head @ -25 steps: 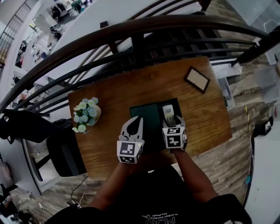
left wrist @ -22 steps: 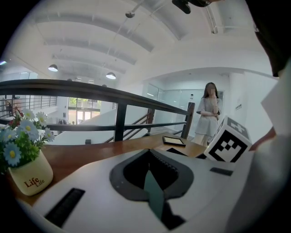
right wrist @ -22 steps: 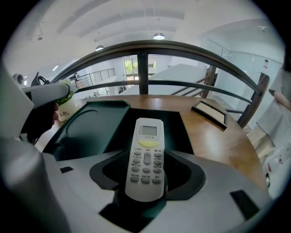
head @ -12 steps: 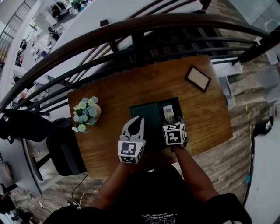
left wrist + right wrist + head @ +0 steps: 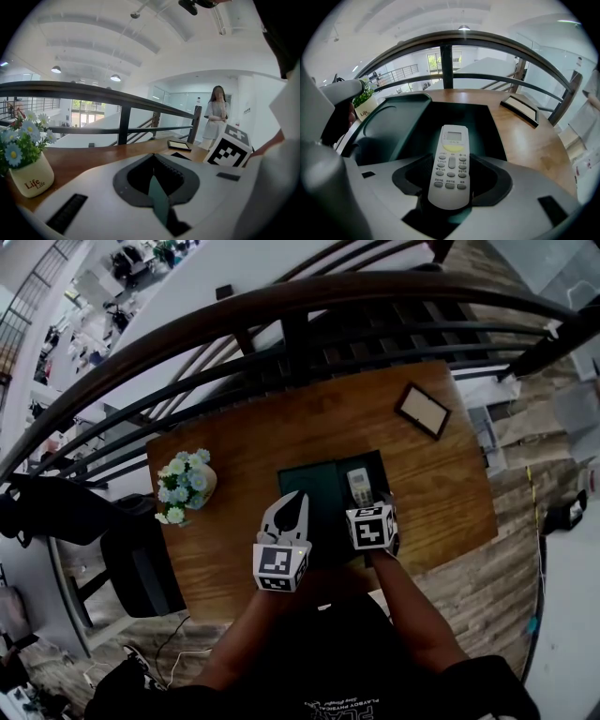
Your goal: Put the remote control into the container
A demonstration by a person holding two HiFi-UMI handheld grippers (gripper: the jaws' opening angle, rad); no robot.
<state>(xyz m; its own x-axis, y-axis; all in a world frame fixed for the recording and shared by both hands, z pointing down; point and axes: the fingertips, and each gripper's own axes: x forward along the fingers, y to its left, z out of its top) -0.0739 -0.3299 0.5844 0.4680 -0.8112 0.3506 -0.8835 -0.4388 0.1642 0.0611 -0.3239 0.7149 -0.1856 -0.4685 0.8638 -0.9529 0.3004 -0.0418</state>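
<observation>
A white remote control (image 5: 451,159) with a small screen lies lengthwise between the jaws of my right gripper (image 5: 450,190), which is shut on its near end. It hangs low over the right half of the dark green container (image 5: 408,122). In the head view the remote (image 5: 359,487) shows inside the container (image 5: 314,488), just ahead of the right gripper (image 5: 367,508). My left gripper (image 5: 292,501) is shut and holds nothing, its tips at the container's left near edge. Only a thin green sliver shows between the left gripper's (image 5: 157,187) jaws.
The container rests on a wooden table (image 5: 244,446). A pot of flowers (image 5: 187,486) stands at the table's left and a framed tablet (image 5: 422,410) at its far right. A dark railing (image 5: 300,306) runs behind. A person (image 5: 216,117) stands beyond the table.
The right gripper has shifted slightly toward the container and the remote now lies flatter and lower in it. The left gripper has barely moved.
</observation>
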